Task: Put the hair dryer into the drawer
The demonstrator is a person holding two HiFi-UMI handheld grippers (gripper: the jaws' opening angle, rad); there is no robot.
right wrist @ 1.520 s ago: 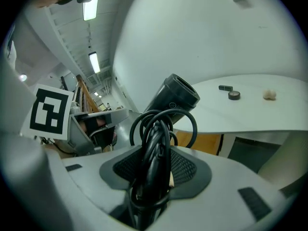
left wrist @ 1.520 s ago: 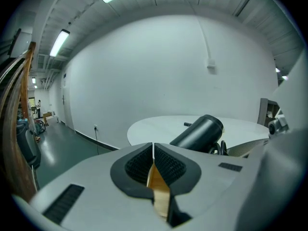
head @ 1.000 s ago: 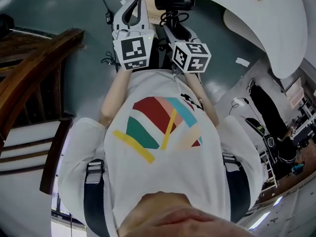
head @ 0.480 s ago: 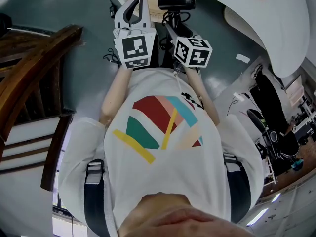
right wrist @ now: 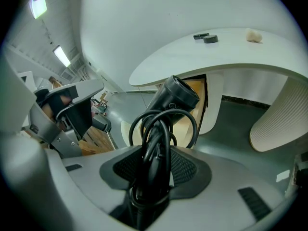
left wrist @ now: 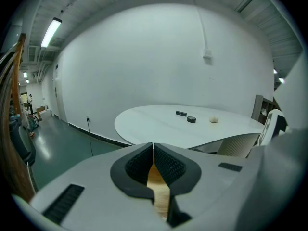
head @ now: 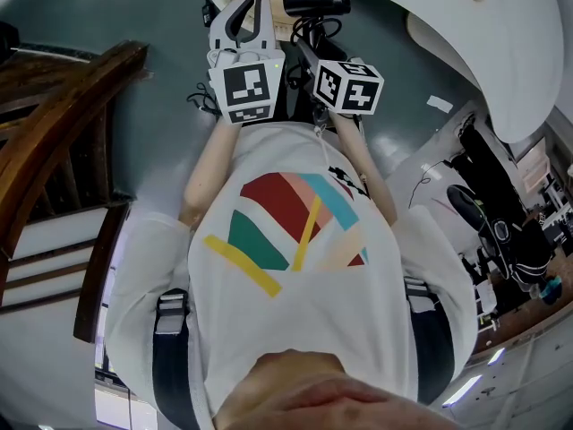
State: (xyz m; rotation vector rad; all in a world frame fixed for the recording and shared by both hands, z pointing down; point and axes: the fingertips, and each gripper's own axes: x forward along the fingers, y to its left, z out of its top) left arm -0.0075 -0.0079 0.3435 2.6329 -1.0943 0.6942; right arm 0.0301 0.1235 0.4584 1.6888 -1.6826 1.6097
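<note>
The black hair dryer (right wrist: 175, 96) points away from me, its cord (right wrist: 159, 129) coiled round the handle. My right gripper (right wrist: 153, 172) is shut on that handle and cord. In the head view the hair dryer (head: 315, 0) shows at the top, above the right gripper's marker cube (head: 349, 86). Beyond the dryer's nozzle, under the white table, a light wood drawer opening (right wrist: 196, 86) shows. My left gripper (left wrist: 153, 150) is shut with nothing in it. It is held beside the right one, and its fingers (head: 243, 16) show at the top of the head view.
A white oval table (left wrist: 159, 126) carries a few small dark items (left wrist: 191, 119). A ribbed white chair (right wrist: 281, 121) stands to the right. Dark wooden rails (head: 63, 124) run along the left, and equipment (head: 501, 236) crowds the right. The floor is grey-green.
The right gripper with the hair dryer has shifted slightly toward the top of the head view. The left gripper has hardly moved.
</note>
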